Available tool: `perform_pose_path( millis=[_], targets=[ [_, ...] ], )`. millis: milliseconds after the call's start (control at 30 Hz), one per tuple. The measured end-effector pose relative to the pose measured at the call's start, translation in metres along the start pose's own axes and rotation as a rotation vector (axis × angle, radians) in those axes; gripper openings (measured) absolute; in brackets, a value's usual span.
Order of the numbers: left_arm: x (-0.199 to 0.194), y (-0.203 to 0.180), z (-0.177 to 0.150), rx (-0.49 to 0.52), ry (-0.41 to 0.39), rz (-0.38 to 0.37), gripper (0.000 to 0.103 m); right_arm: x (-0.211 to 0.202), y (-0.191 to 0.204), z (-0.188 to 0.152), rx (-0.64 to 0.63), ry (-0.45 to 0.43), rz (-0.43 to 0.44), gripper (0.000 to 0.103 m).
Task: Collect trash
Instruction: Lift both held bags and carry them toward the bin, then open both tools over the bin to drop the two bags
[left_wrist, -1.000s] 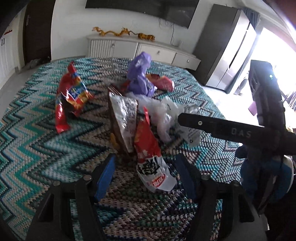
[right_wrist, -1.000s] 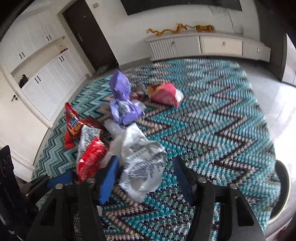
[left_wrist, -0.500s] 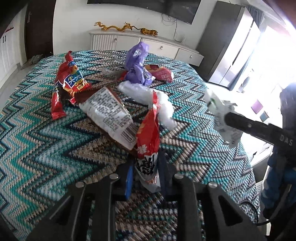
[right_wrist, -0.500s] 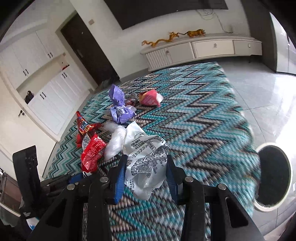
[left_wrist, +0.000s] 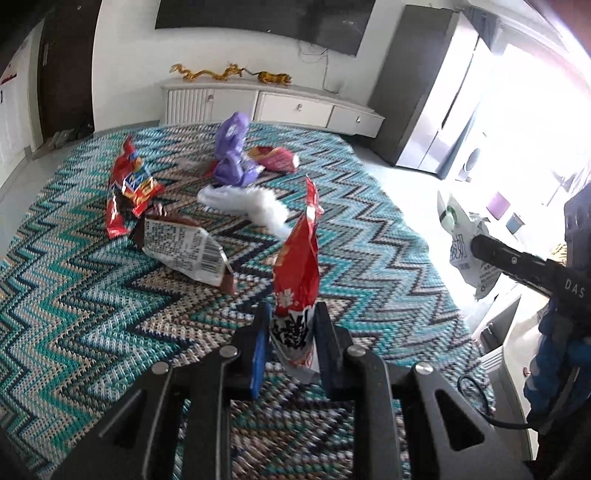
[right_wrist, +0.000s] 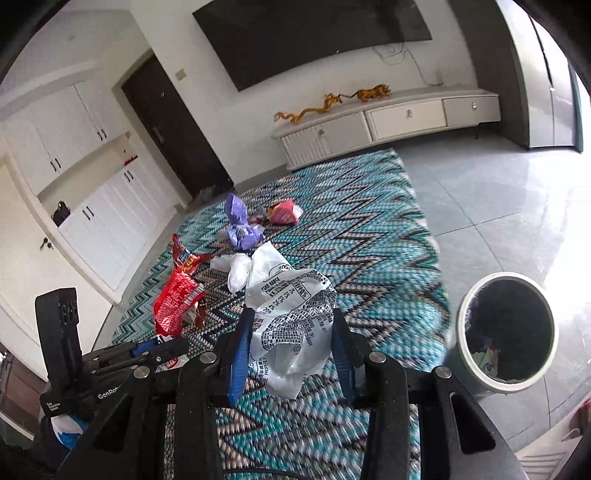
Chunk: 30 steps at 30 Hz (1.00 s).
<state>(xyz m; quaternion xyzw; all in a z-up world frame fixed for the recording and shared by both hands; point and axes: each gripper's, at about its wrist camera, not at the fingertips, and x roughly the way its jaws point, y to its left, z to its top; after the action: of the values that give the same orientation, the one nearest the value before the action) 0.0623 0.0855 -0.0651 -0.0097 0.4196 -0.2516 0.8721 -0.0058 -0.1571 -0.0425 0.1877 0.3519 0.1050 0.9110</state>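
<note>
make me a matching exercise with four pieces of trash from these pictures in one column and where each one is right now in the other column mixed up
Things:
1. red snack wrapper
2. white printed plastic bag
3. purple wrapper
4. wrapper with barcode label

Places:
A. lying flat on the rug, nearest the left gripper
B. clamped in the right gripper
C. standing crumpled on the rug, towards the cabinet end
D. clamped in the left gripper

Pairs: 1-D, 2-B, 3-C, 4-A
</note>
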Motion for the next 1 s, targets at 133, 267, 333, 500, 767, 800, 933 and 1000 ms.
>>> perform_pose_path(
  millis=[133, 267, 333, 500, 767, 800, 933, 1000],
  targets=[
    [-0.015, -0.019, 0.013, 0.024, -0.032, -0.011, 0.022, -0.026, -0.012, -0.003, 0.020, -0.055, -0.012, 0.037],
    [-0.026, -0.047, 0.029, 0.079, -0.058, -0.025, 0.022, -0.054, -0.027, -0.004, 0.038, -0.113, -0.029, 0.037],
    [-0.026, -0.066, 0.038, 0.113, -0.064, -0.043, 0.022, -0.068, -0.038, -0.004, 0.047, -0.142, -0.048, 0.037],
    [-0.009, -0.120, 0.065, 0.198, -0.052, -0.095, 0.022, -0.095, -0.082, 0.001, 0.097, -0.204, -0.114, 0.037],
    [0.074, -0.221, 0.098, 0.346, 0.048, -0.163, 0.022, -0.092, -0.160, 0.009, 0.207, -0.193, -0.242, 0.037],
    [0.087, -0.231, 0.100, 0.354, 0.065, -0.168, 0.022, -0.088, -0.170, 0.010, 0.224, -0.186, -0.255, 0.037],
    [0.141, -0.266, 0.105, 0.394, 0.127, -0.185, 0.025, -0.063, -0.211, 0.013, 0.297, -0.148, -0.305, 0.037],
    [0.167, -0.280, 0.106, 0.403, 0.152, -0.195, 0.025, -0.054, -0.230, 0.013, 0.322, -0.132, -0.321, 0.038]
  ],
)
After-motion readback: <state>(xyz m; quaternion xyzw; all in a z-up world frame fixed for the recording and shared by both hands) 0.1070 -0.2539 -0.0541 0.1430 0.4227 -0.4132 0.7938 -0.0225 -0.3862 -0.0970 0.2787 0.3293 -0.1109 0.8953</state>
